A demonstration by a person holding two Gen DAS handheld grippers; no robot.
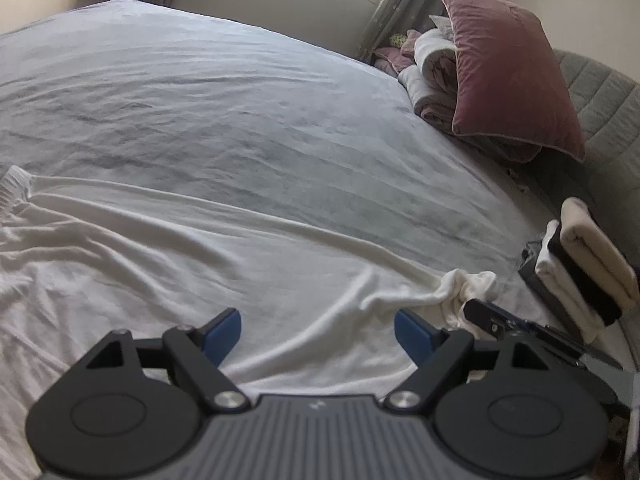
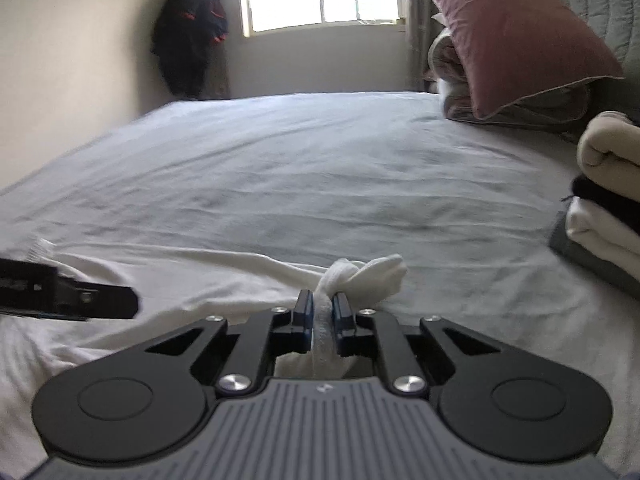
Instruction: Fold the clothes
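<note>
Bed (image 2: 280,152) carrying everything, grey sheet wrinkling. White garment (image 1: 160,248) lying spread across near edge of bed. Maroon pillow (image 1: 512,68) leaning at headboard; folded stack (image 2: 604,208) sitting at right. Left tongs (image 1: 318,334) hovering wide apart over garment, gripping nothing. Right tongs (image 2: 322,314) pinching garment's bunched end.

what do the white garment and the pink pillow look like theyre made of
White garment: probably a thin cotton knit, matte; it lies in soft wrinkles and bunches where the right tongs pinch it. Pink pillow: looks like velvet or a similar napped fabric, with faint sheen and piped edges.
</note>
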